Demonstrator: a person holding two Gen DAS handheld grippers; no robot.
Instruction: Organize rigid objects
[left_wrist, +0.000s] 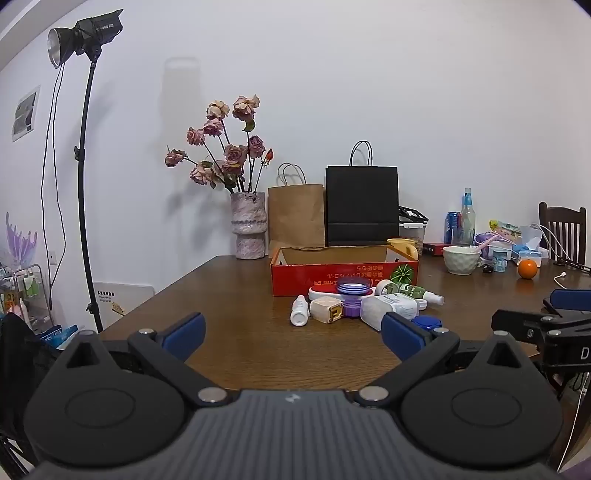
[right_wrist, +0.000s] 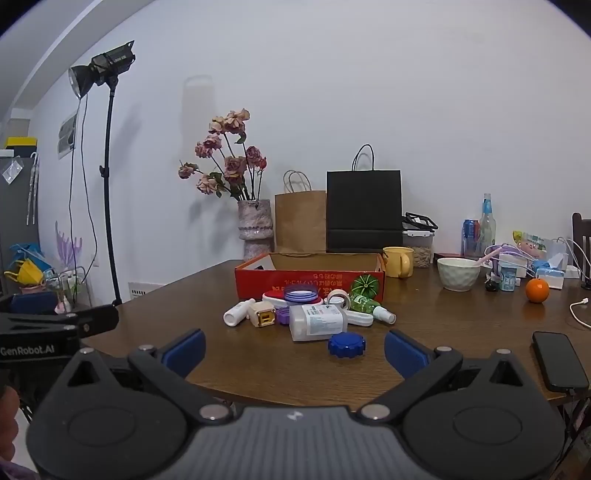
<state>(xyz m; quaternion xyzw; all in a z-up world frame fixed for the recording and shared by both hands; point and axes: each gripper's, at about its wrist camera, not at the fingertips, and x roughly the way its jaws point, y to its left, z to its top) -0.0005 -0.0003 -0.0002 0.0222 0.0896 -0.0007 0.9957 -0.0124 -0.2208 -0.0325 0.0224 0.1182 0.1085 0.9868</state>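
A pile of small rigid items lies on the brown table in front of an open red cardboard box (left_wrist: 345, 275) (right_wrist: 310, 280). In it are a white bottle (left_wrist: 299, 312) (right_wrist: 238, 312), a wooden block (left_wrist: 327, 309) (right_wrist: 263, 314), a clear labelled bottle (left_wrist: 391, 309) (right_wrist: 317, 322), a green spray bottle (left_wrist: 421, 293) (right_wrist: 369, 306), a tape roll (right_wrist: 340, 297), round lids and a blue cap (right_wrist: 346, 344) (left_wrist: 426, 322). My left gripper (left_wrist: 293, 334) is open and empty, short of the pile. My right gripper (right_wrist: 295, 349) is open and empty, the blue cap just ahead between its fingers.
At the back stand a vase of dried roses (left_wrist: 249, 225), a brown paper bag (left_wrist: 295, 218) and a black bag (left_wrist: 362, 205). To the right are a yellow mug (right_wrist: 399, 261), a white bowl (right_wrist: 458, 274), an orange (right_wrist: 537, 290), bottles, and a phone (right_wrist: 559, 361). A light stand (left_wrist: 83, 177) is at the left.
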